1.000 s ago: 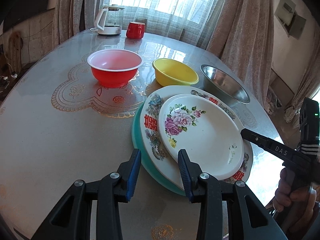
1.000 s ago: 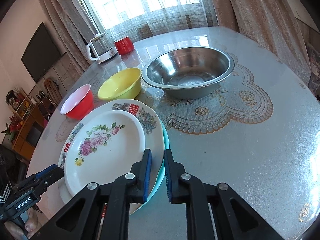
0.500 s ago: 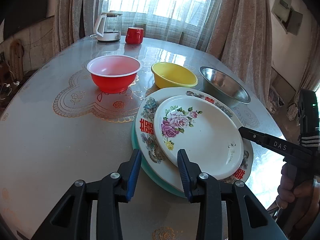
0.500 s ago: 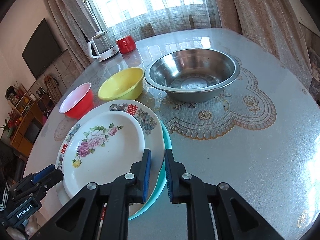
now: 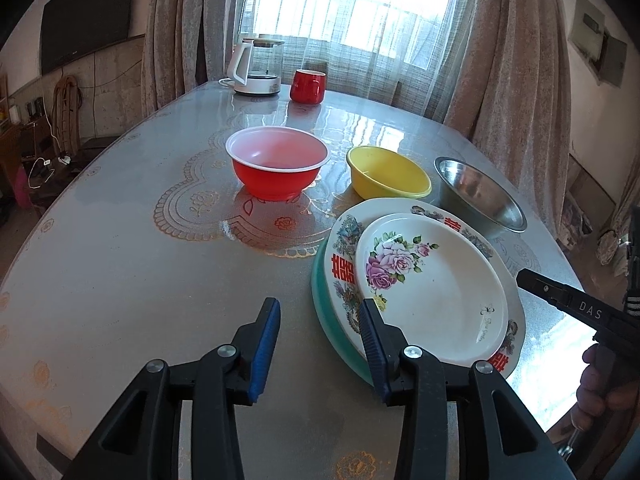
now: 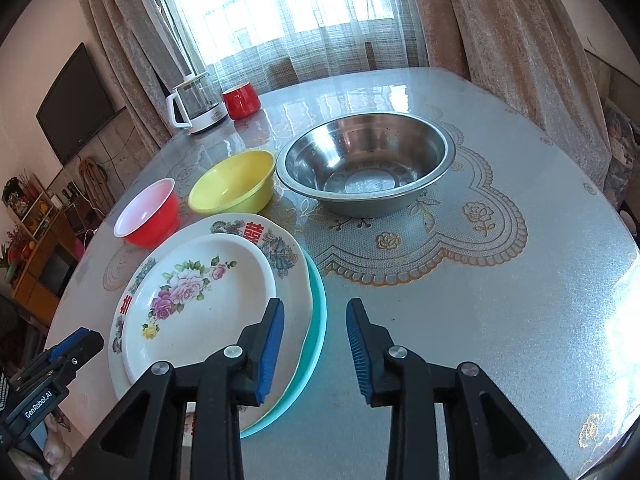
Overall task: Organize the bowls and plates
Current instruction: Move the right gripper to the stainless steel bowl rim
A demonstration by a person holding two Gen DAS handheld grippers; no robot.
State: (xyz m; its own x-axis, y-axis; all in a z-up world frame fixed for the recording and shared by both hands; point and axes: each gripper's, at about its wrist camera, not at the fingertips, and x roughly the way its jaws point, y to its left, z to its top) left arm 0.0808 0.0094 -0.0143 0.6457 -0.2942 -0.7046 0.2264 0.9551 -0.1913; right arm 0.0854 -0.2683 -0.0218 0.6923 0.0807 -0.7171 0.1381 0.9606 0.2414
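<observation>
Three plates are stacked on the table: a white rose plate [image 5: 432, 284] [image 6: 200, 300] on a larger patterned plate [image 5: 340, 256] [image 6: 280, 252], on a teal plate [image 5: 320, 300] [image 6: 318, 320]. Beyond stand a red bowl [image 5: 278, 168] [image 6: 148, 212], a yellow bowl [image 5: 386, 172] [image 6: 236, 188] and a steel bowl [image 5: 480, 196] [image 6: 364, 168]. My left gripper [image 5: 320, 344] is open and empty at the stack's left edge. My right gripper [image 6: 316, 344] is open and empty above the stack's right edge.
A glass kettle [image 5: 258, 66] [image 6: 196, 100] and a red mug [image 5: 307, 86] [image 6: 241, 100] stand at the table's far end by the window. The table [image 5: 120, 260] [image 6: 500, 320] has a lace-patterned cover. Curtains hang behind.
My right gripper has opened from nearly shut and let go of the stack's rim. Both grippers have drawn back a little from the plates.
</observation>
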